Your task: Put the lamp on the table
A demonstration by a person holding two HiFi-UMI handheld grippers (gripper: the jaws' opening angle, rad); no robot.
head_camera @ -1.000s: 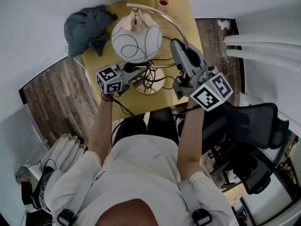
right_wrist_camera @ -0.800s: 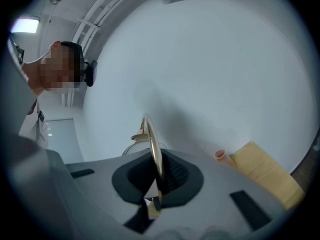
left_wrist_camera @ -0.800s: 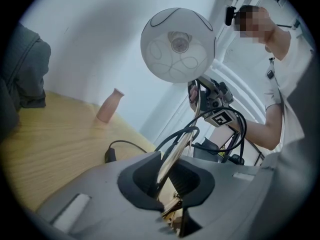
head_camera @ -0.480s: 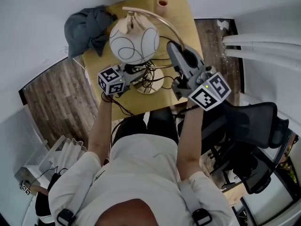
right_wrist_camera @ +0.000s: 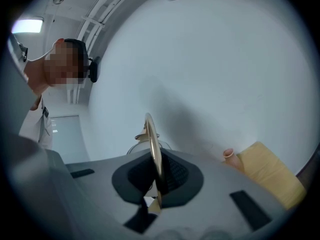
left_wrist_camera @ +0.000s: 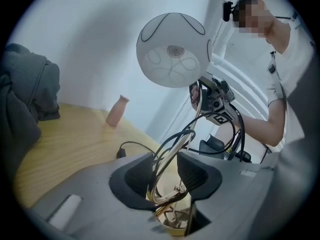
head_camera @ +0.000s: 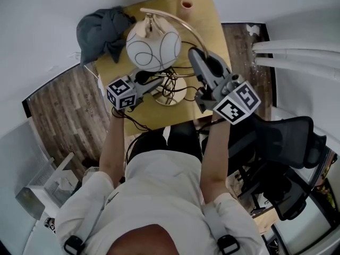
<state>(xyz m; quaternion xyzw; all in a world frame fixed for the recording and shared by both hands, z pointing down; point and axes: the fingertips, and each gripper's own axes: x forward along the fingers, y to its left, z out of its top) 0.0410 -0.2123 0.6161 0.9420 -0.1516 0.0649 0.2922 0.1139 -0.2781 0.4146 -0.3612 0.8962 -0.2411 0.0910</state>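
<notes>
1. Lamp looks set down on the surface, with its base near the front edge.
2. Left gripper: jaws have just been opening and now stand apart. The gold stem and black cord sit between them, unpinched.
3. Right gripper: jaws clamped on the lamp's curved arm.
4. Risk: cord loops hang round the left jaws. If we pull back, a snag could drag the base off the front edge.
5. Risk: the lamp looks top-heavy. If we release the right before the base sits flat, it tips.

Bright, even indoor light; fisheye edges dark and blurred
</notes>
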